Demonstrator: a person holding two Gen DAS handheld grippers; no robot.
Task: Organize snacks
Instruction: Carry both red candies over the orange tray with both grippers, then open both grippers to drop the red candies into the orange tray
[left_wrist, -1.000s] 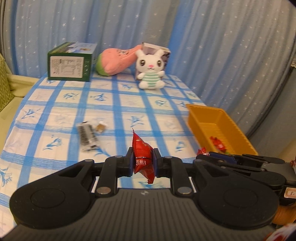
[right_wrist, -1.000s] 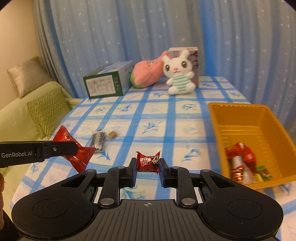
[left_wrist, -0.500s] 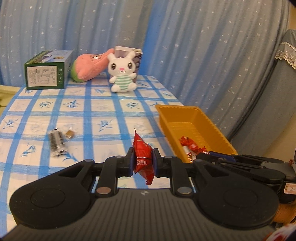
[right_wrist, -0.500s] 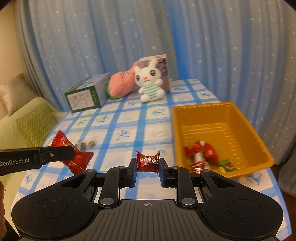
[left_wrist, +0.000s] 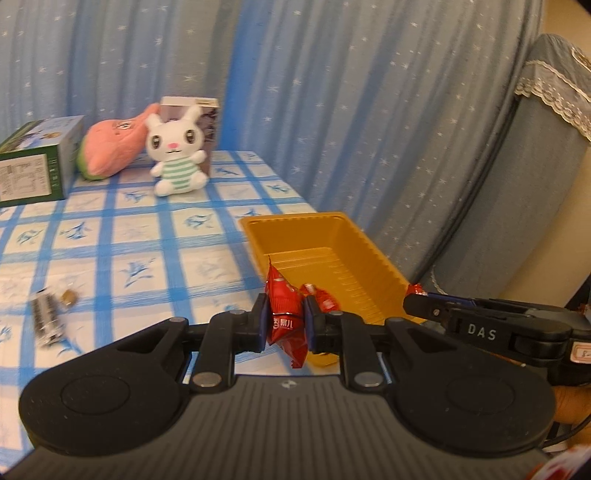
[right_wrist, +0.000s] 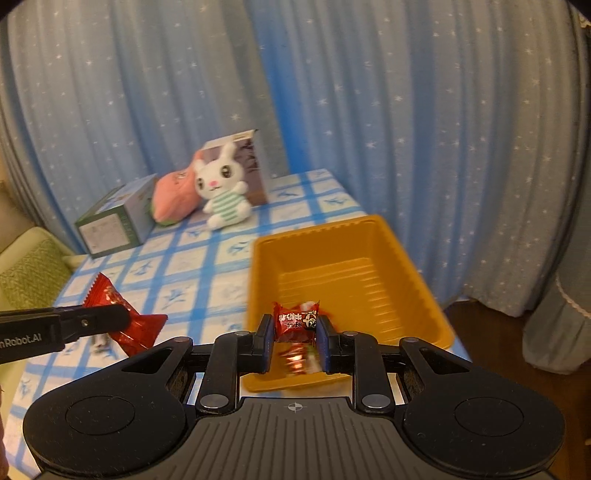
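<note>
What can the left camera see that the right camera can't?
Only the left wrist view shows the dark snack bar and a small brown candy lying on the tablecloth, plus a grey lace-trimmed cover on the right.

Only the right wrist view shows the green cushion and the small red candy clamped in the right gripper.

Both show the orange tray, the white bunny, the pink plush, the green box, and the red packet in the left gripper.

Your left tool is clamped on a red snack packet. Your right tool is clamped on a small red candy. Both tools are level, side by side.
</note>
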